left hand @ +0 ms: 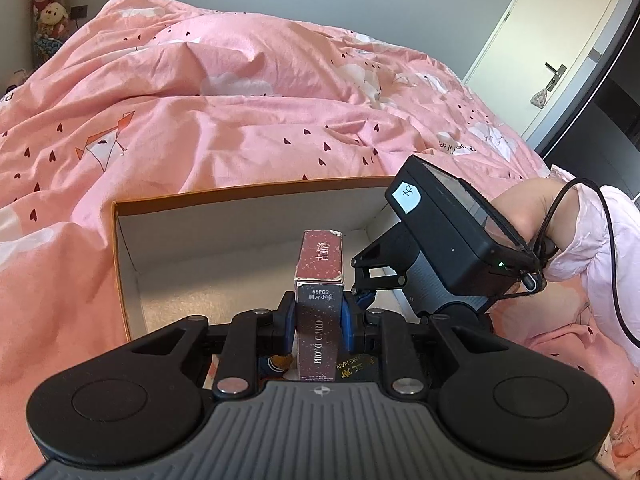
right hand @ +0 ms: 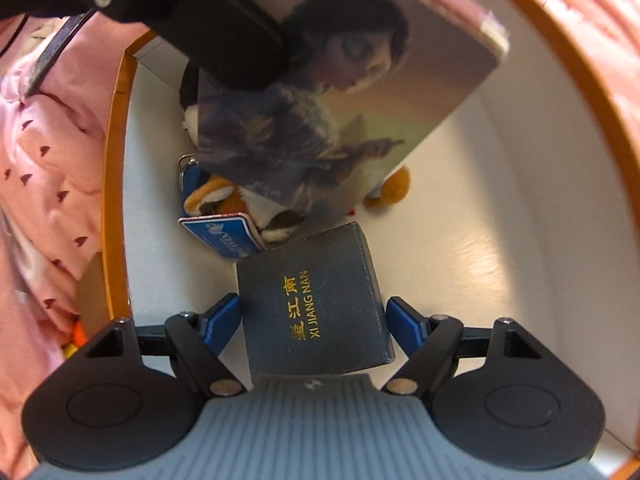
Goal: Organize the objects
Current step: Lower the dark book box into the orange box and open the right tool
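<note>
Jaws of left gripper (left hand: 319, 320) tight on photo card box (left hand: 319, 300); right gripper (right hand: 316, 322) jaws wide, flanking dark box (right hand: 316, 300) untouched.

I count one orange-rimmed cardboard box (left hand: 120, 240), one maroon photo card box (left hand: 319, 308), one dark Xi Jiang Nan box (right hand: 316, 304), one plush keychain toy (right hand: 216, 200), one blue tag (right hand: 224, 236)

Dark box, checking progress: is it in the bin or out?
In: the dark box lies on the bin floor, between open right hand-held gripper fingers.
</note>
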{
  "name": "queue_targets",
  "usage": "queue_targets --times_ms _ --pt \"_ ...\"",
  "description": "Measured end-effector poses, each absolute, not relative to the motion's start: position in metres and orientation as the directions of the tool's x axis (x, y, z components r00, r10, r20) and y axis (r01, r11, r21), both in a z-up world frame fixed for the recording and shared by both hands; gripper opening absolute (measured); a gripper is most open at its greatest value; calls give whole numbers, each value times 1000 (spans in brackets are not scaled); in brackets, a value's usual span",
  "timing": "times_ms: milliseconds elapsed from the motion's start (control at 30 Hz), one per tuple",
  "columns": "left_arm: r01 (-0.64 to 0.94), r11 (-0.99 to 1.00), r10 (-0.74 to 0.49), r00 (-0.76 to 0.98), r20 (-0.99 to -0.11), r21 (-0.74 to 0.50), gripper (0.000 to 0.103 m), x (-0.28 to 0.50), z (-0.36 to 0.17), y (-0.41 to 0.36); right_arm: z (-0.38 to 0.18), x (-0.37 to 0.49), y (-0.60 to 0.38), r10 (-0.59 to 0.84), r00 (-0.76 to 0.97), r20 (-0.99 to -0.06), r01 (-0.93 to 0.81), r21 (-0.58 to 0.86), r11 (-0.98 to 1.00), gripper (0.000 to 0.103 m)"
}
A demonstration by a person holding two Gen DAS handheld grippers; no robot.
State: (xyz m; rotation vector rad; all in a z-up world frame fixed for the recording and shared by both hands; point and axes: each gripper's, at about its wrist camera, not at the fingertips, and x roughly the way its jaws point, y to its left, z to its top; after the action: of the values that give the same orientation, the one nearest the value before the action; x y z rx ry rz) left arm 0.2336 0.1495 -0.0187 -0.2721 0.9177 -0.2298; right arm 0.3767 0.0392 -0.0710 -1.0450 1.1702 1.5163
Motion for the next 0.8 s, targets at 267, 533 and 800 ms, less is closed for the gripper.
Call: queue_targets --times_ms 267,533,800 --pt "84 931 -339 558 -757 -355 25 238 -28 147 -74 382 36 203 -330 -922 -944 323 -70 83" --pt "104 921 -367 555 -747 -375 25 236 -22 138 -44 375 21 249 -233 -940 -972 230 -40 67" --pt "111 880 -449 506 -736 -461 25 238 -36 130 -55 360 11 61 -26 -998 -997 22 -75 24"
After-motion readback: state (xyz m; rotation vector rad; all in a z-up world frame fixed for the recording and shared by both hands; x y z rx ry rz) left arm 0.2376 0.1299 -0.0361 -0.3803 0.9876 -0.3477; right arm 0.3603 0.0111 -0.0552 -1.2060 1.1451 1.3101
